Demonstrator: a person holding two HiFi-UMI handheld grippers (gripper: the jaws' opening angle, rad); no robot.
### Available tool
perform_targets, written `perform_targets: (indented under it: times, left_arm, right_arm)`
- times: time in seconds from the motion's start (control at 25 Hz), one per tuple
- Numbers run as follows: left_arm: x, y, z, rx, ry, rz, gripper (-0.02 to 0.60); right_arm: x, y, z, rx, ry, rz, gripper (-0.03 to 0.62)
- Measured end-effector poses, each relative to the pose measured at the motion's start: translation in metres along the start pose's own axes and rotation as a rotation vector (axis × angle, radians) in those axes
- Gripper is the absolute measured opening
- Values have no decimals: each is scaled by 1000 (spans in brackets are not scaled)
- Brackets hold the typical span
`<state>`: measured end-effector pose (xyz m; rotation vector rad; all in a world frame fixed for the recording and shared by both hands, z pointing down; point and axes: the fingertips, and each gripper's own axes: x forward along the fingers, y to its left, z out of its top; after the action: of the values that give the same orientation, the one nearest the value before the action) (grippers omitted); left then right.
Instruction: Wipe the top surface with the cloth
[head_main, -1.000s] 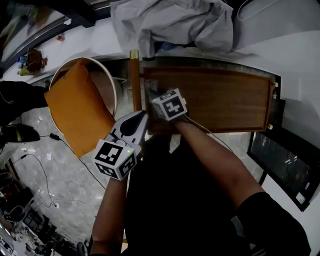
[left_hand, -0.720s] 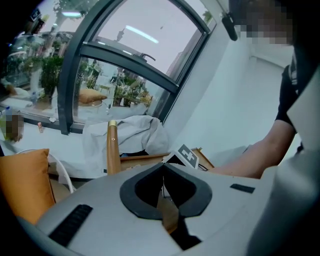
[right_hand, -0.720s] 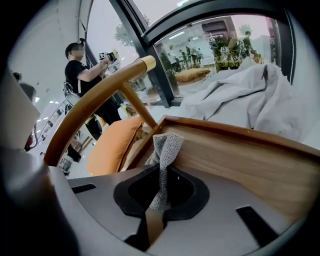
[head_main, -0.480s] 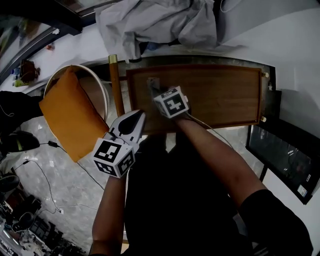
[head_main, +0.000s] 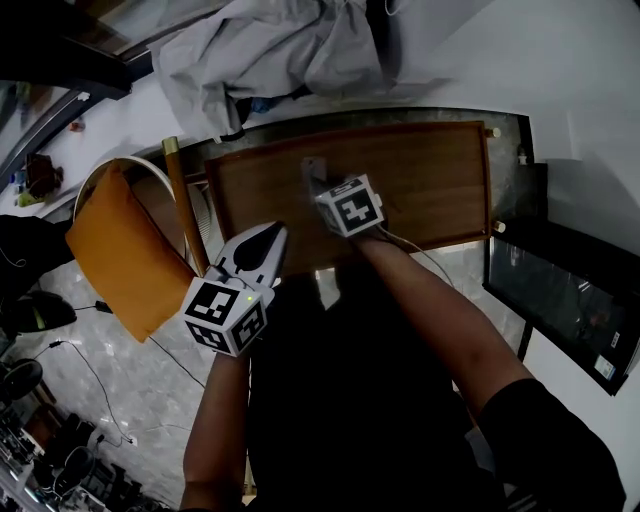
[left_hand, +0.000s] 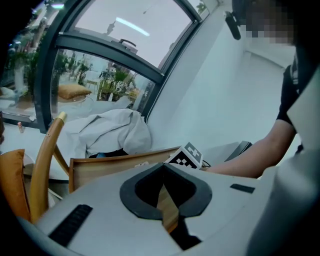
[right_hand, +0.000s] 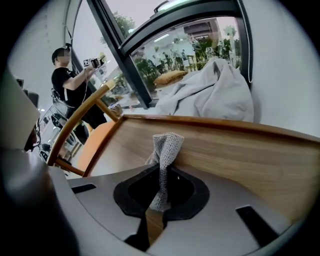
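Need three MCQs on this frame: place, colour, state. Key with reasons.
1. Where is the cloth? A) in the right tool B) on the floor C) on the windowsill
2. Colour of the cushion left of the table? A) blue B) orange C) green
3. State of the left tool? A) shut, empty B) wide open C) holding a sponge
Key: 1 A, right gripper view shows it between closed jaws; 2 B, plain in head view; 3 A, jaws meet with nothing between.
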<state>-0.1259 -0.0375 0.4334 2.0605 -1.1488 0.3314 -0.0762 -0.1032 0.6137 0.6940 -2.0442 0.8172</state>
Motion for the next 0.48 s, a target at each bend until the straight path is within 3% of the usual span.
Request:
perform_targets:
  times: [0.48]
  left_arm:
    - [60, -51, 5, 24, 27, -48, 12]
  right_arm:
    - [-56, -103, -28, 25, -7, -83, 34]
